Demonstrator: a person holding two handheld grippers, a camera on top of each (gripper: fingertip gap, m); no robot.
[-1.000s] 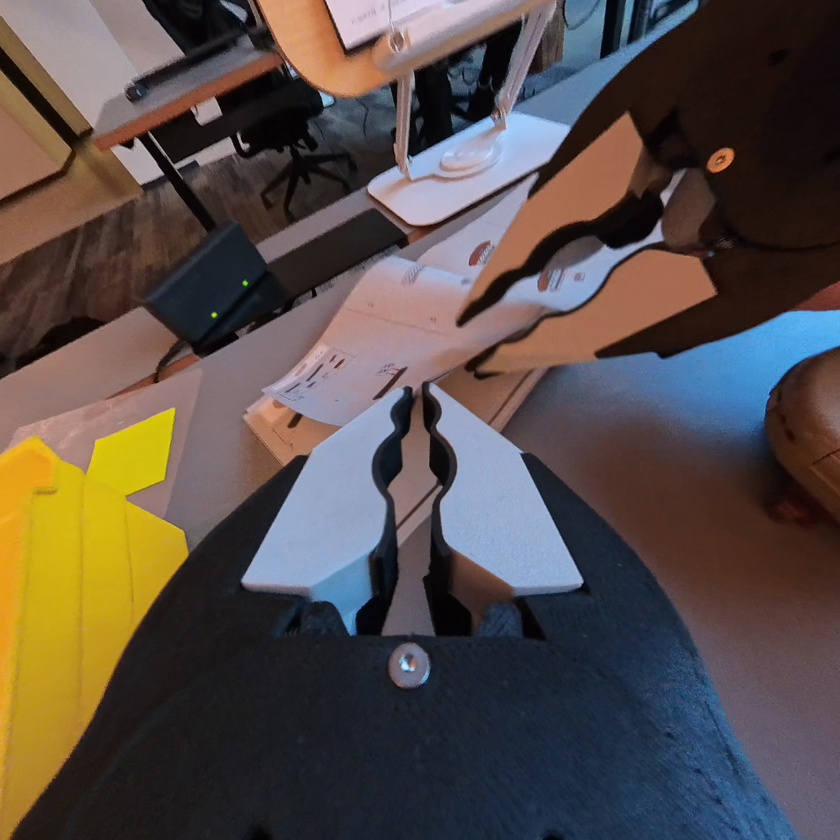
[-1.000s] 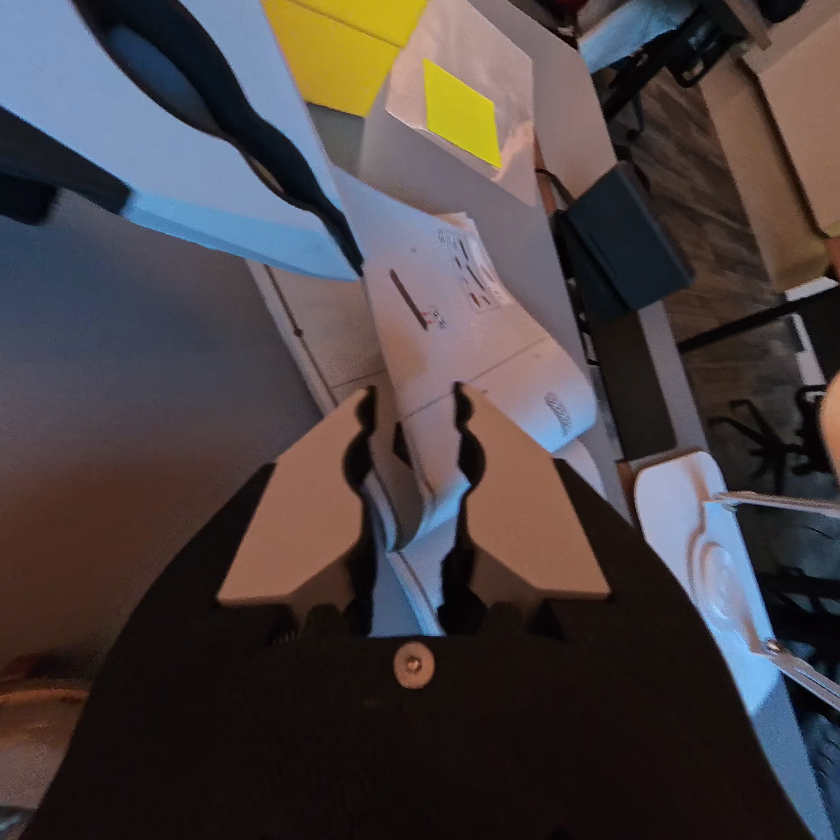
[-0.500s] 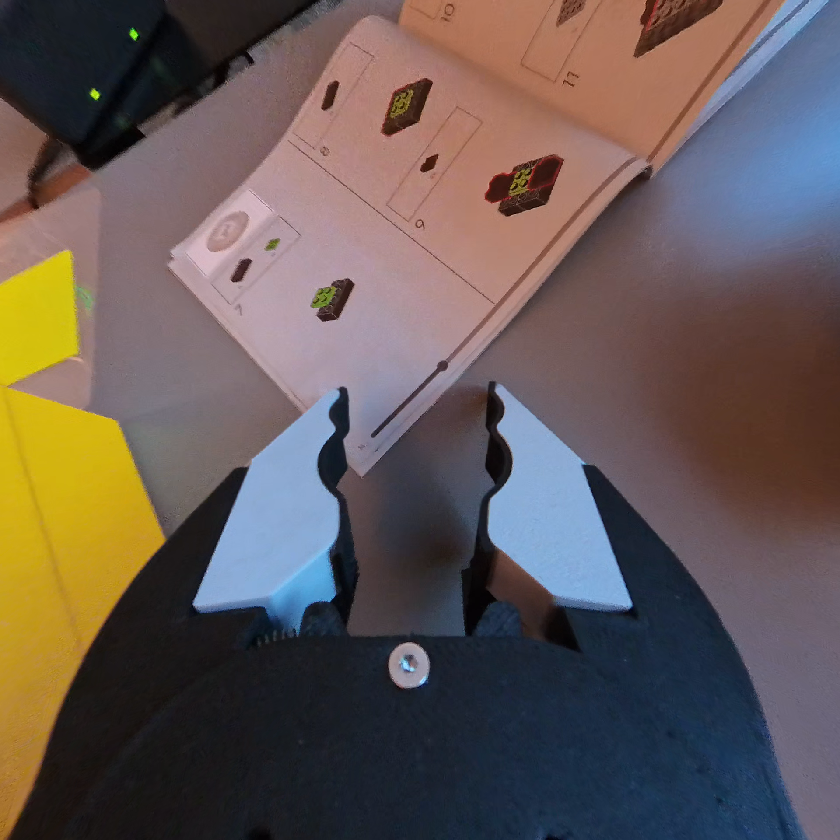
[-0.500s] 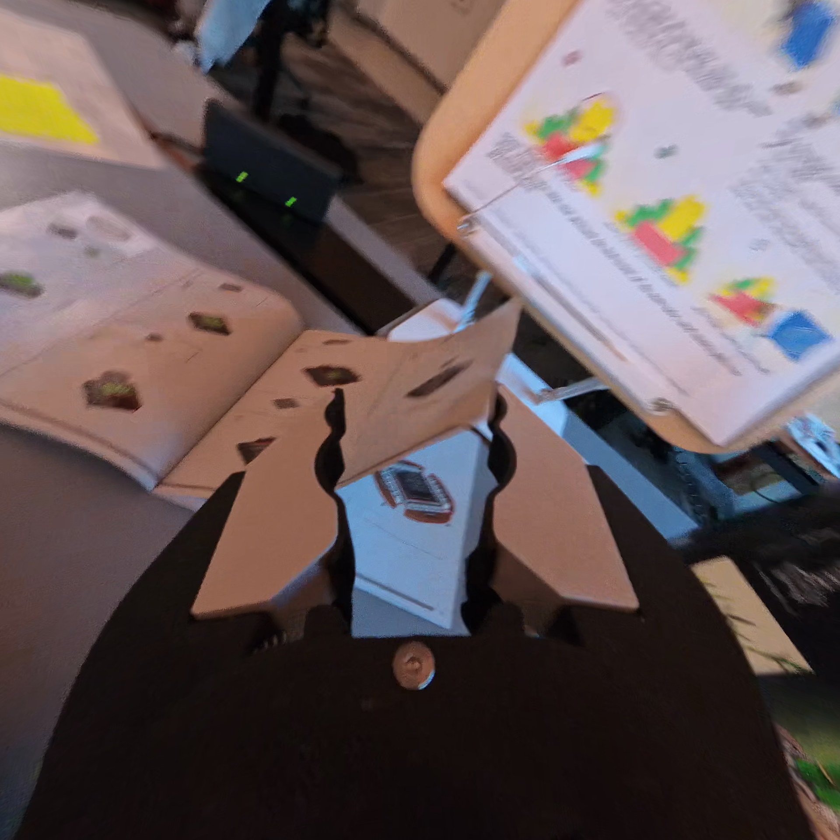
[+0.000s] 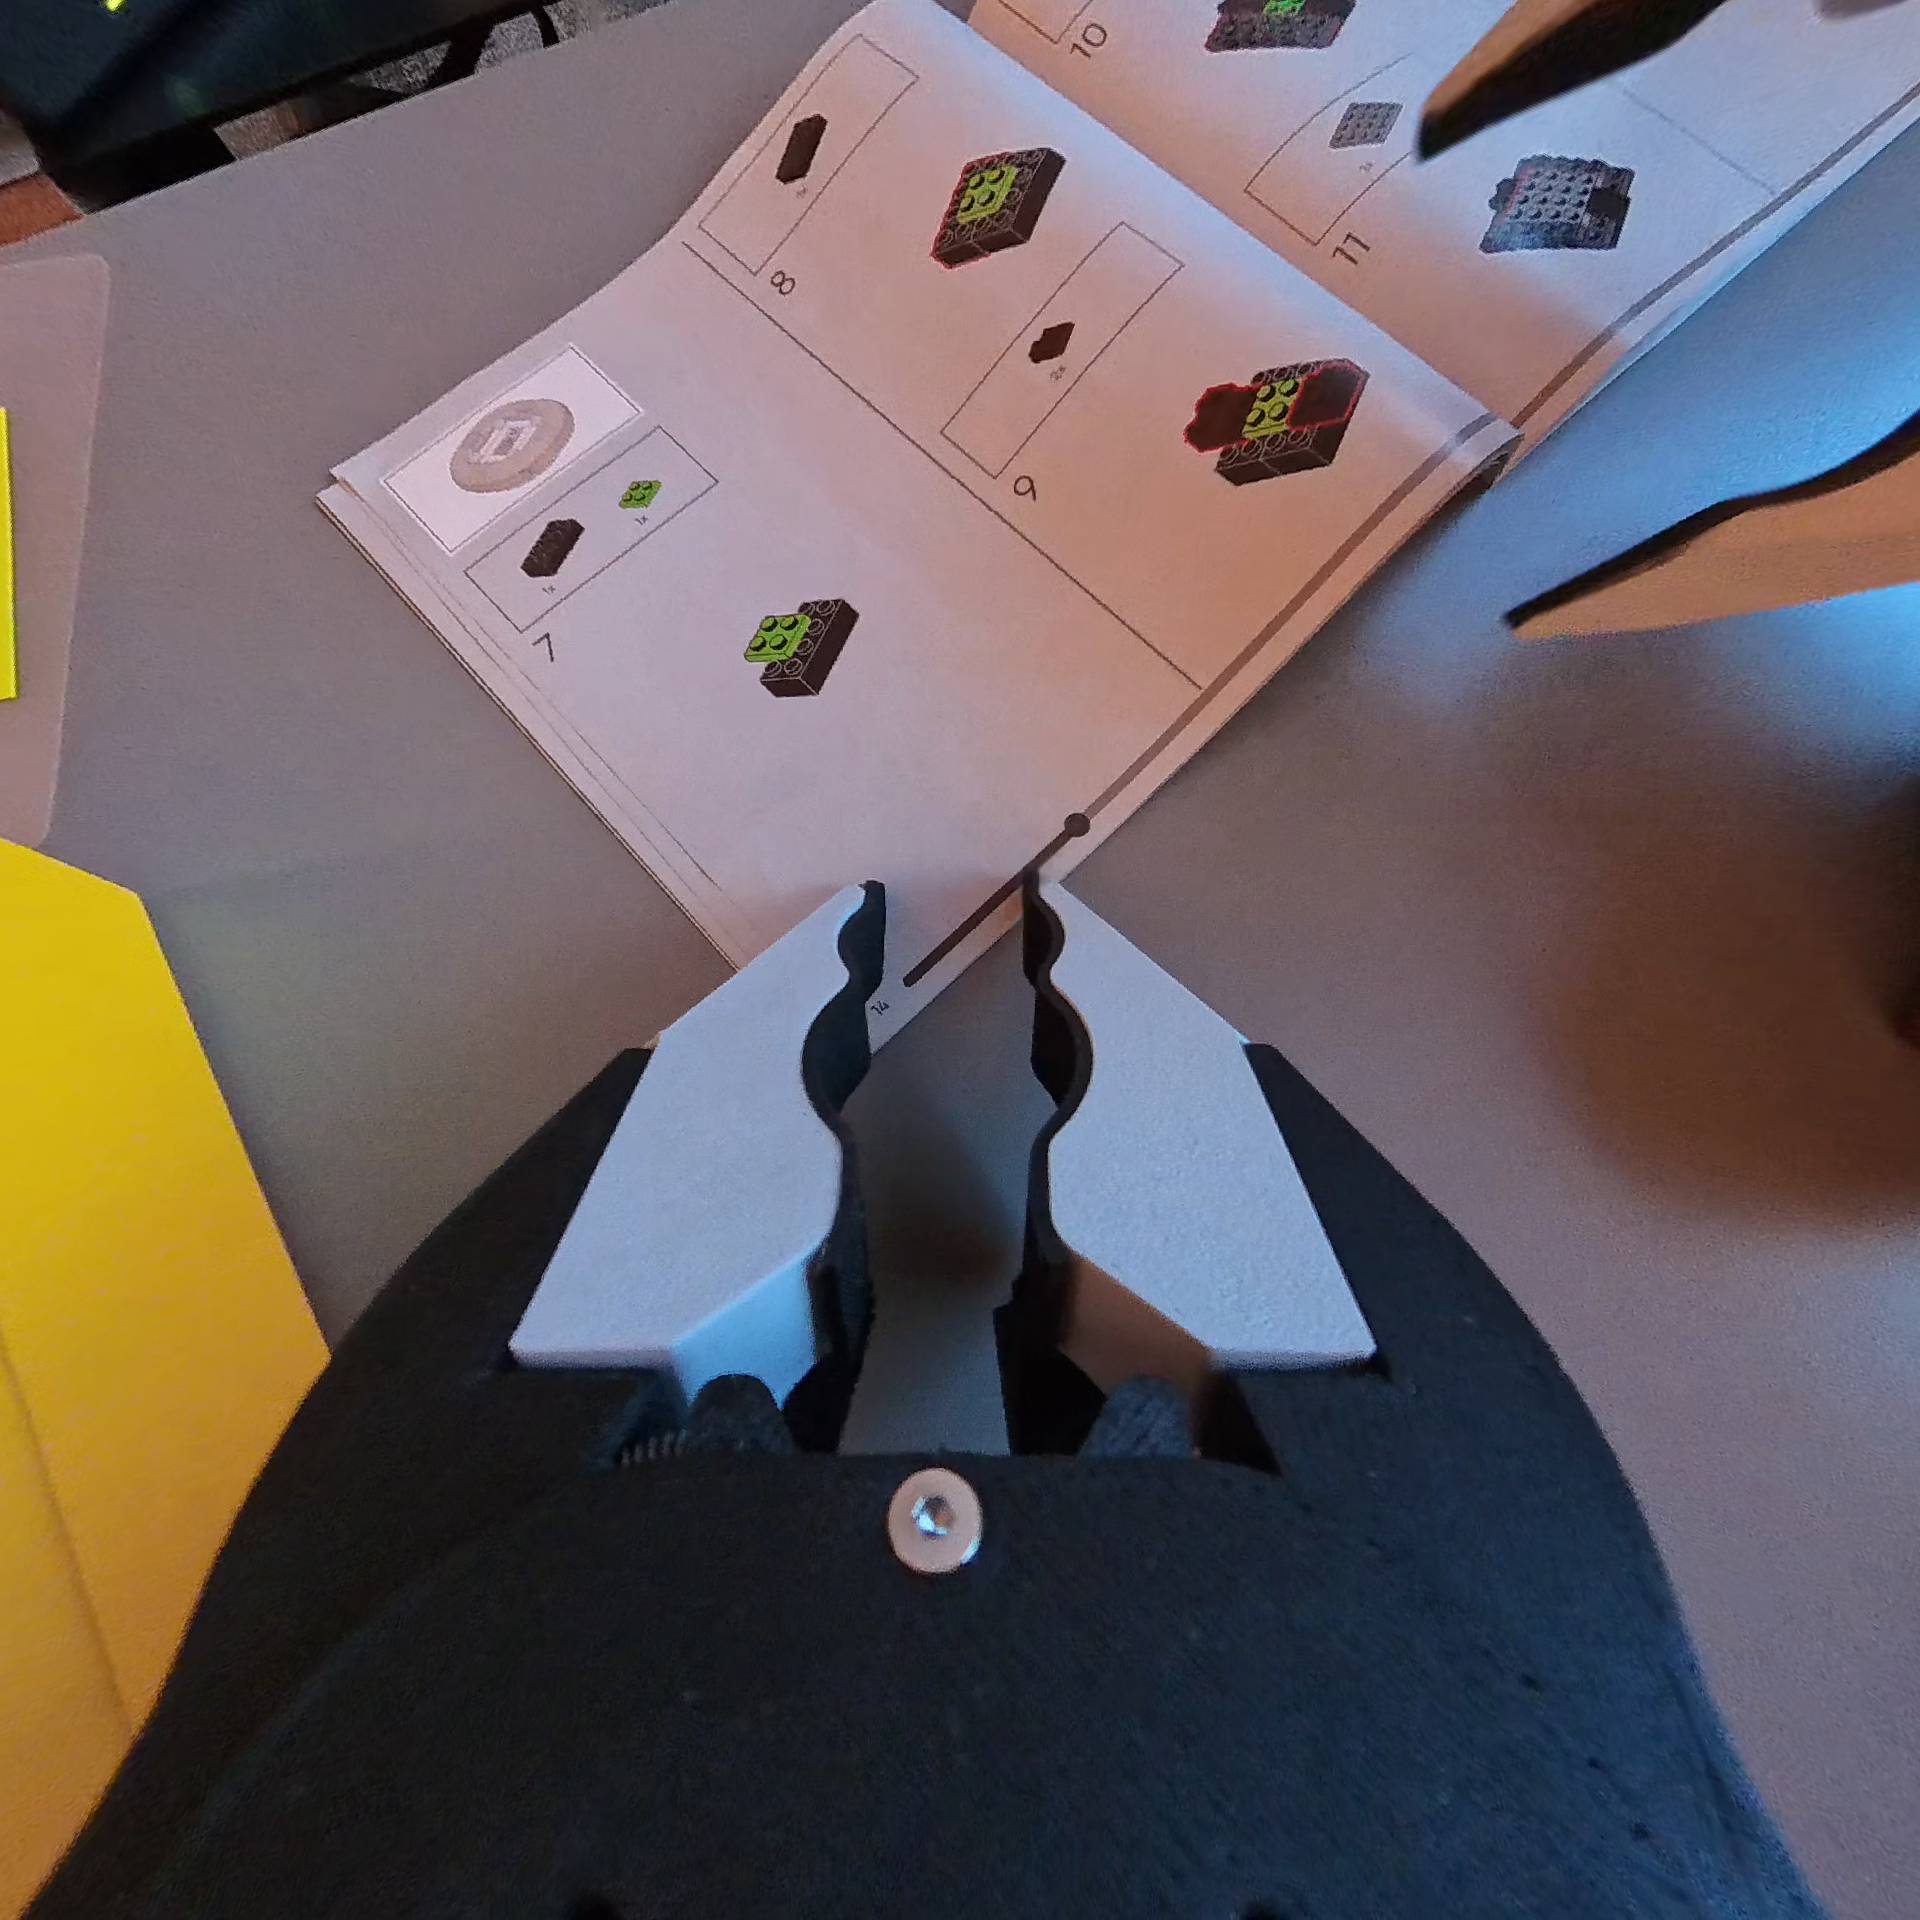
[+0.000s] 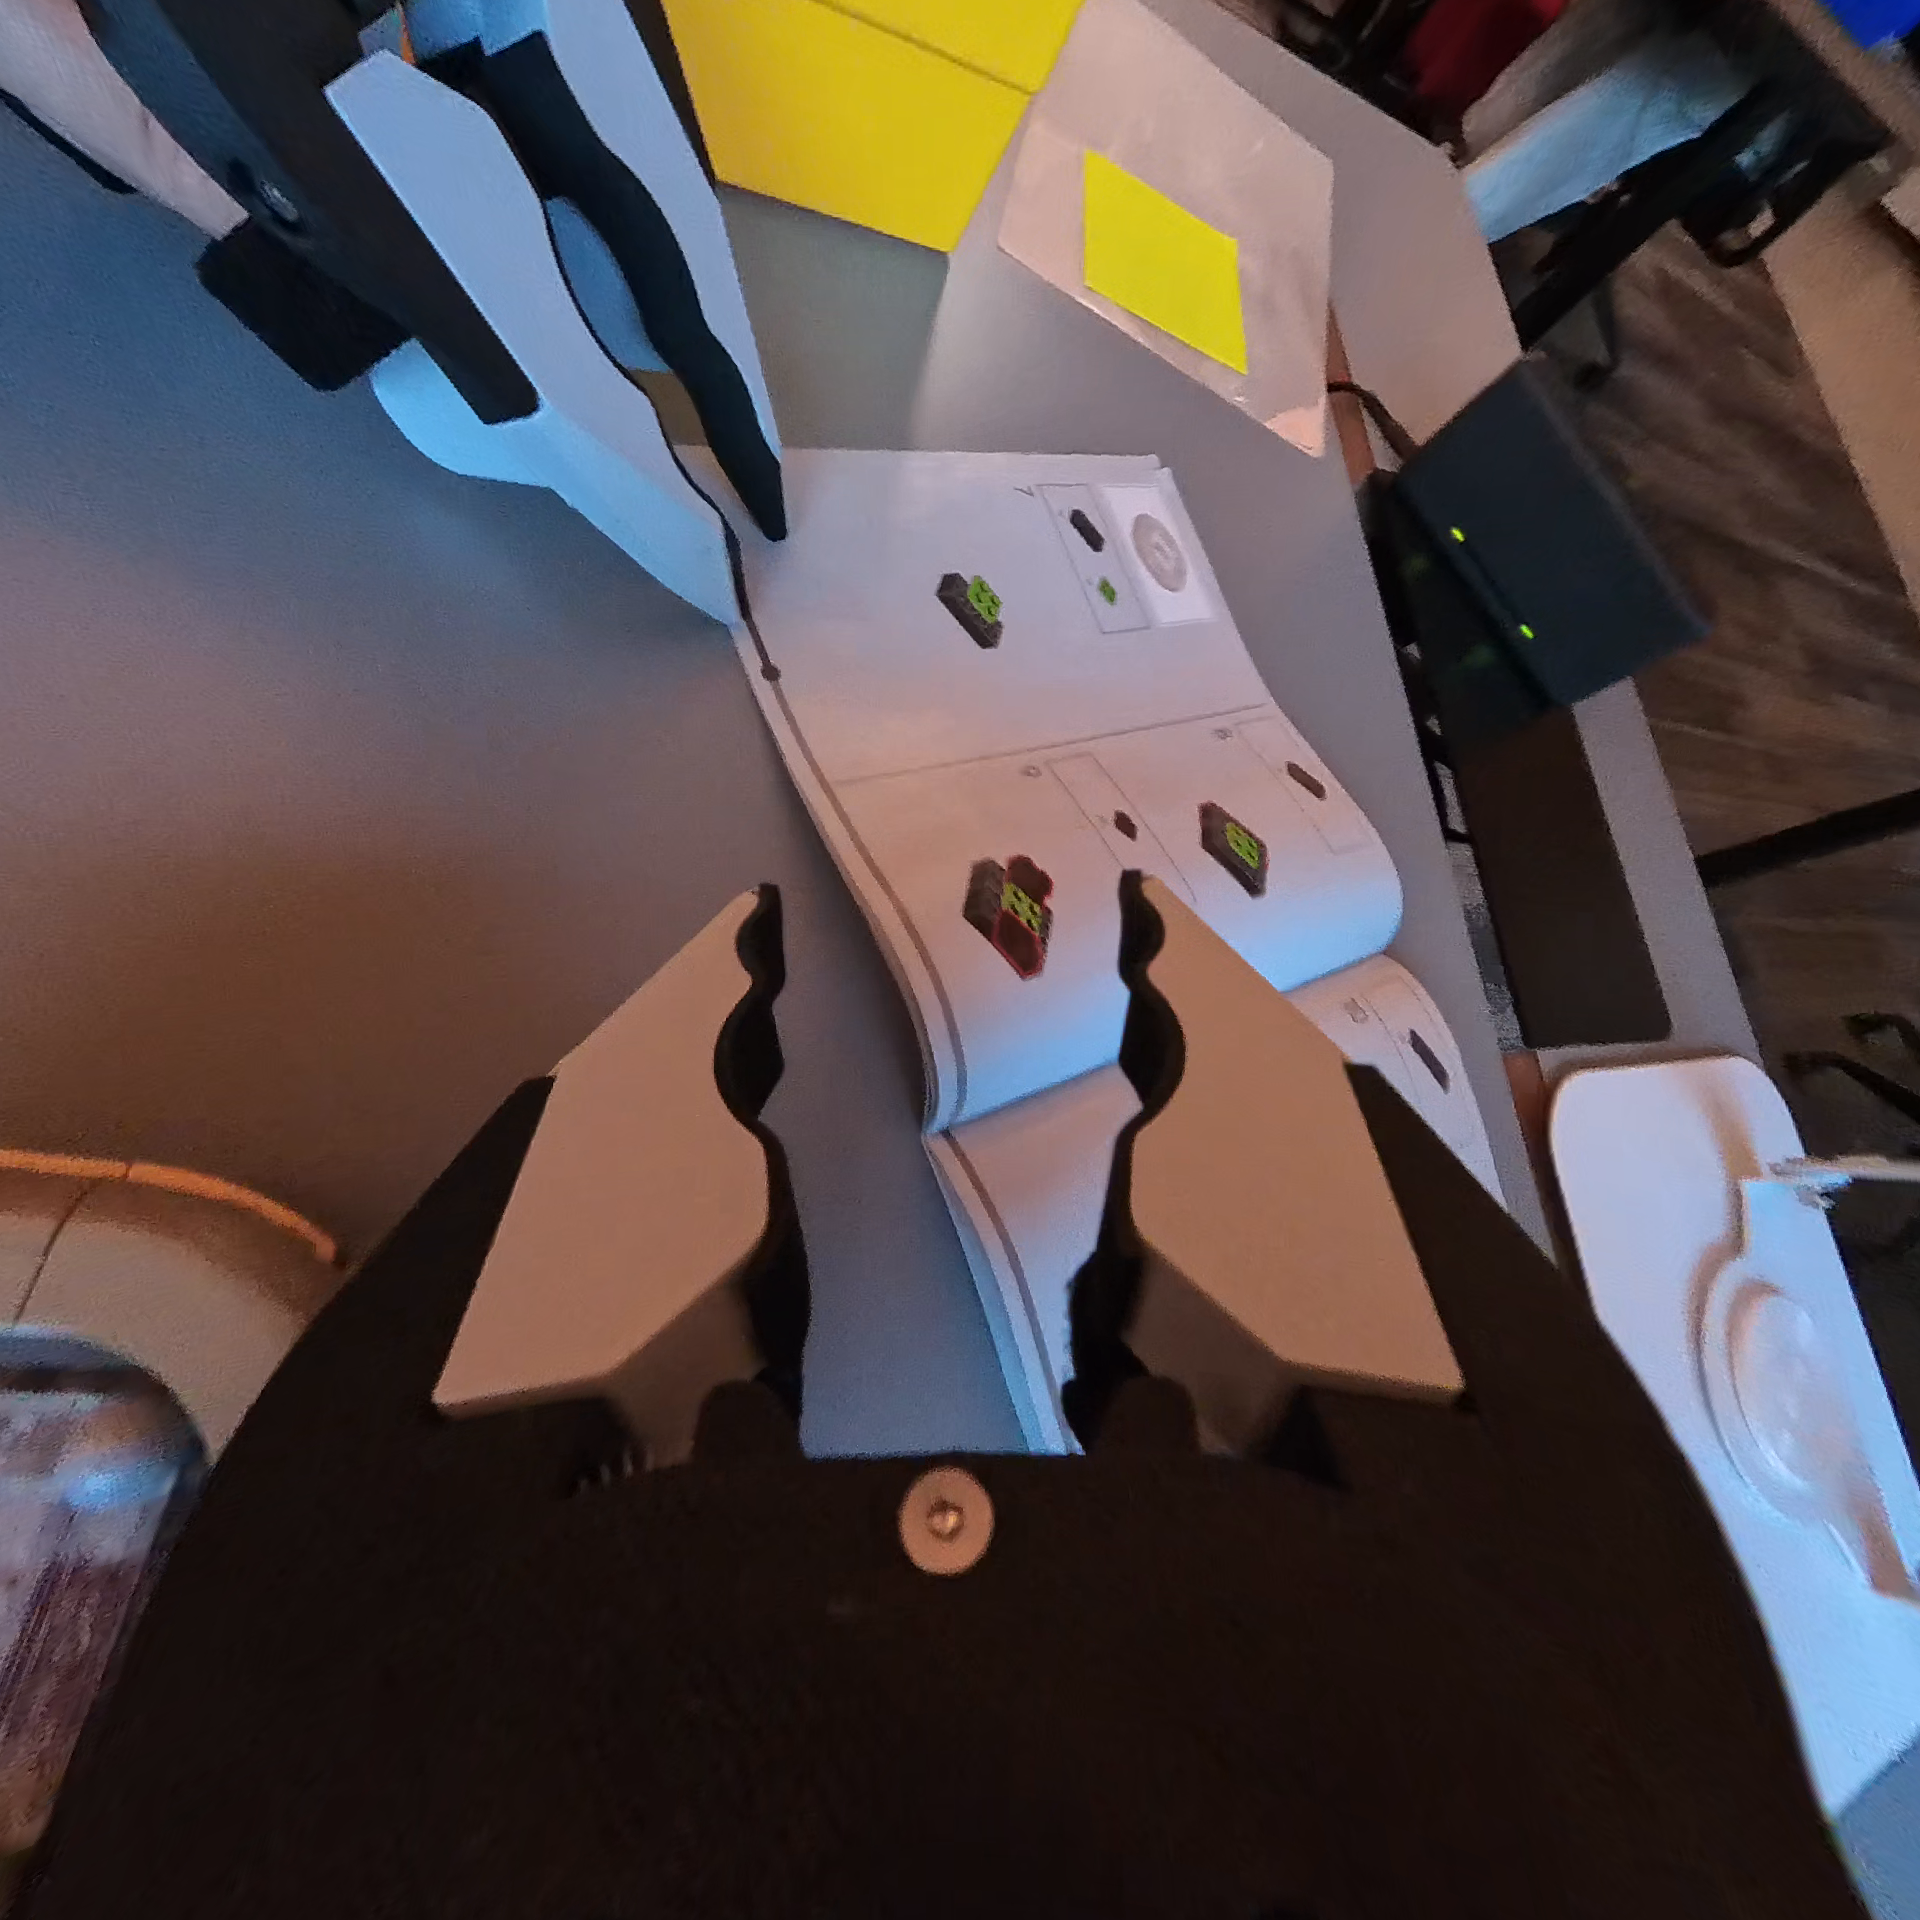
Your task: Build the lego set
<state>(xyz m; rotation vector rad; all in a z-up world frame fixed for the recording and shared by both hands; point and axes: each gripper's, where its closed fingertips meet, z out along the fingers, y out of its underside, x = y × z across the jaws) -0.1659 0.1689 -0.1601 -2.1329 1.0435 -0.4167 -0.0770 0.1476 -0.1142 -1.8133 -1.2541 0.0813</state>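
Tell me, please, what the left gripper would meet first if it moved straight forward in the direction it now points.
Most likely the near corner of the open instruction booklet lying on the grey table. The left gripper, open and empty, has its tips right at that corner; the height above the page is hard to judge.

We see the instruction booklet point(image 5: 935, 582) cut off at the top edge, its near corner hidden behind our left hand-held gripper point(image 5: 951, 904). The jar point(image 6: 73, 1538) at lower left is blurred, and the yellow box point(image 5: 94, 1247) runs off the frame.
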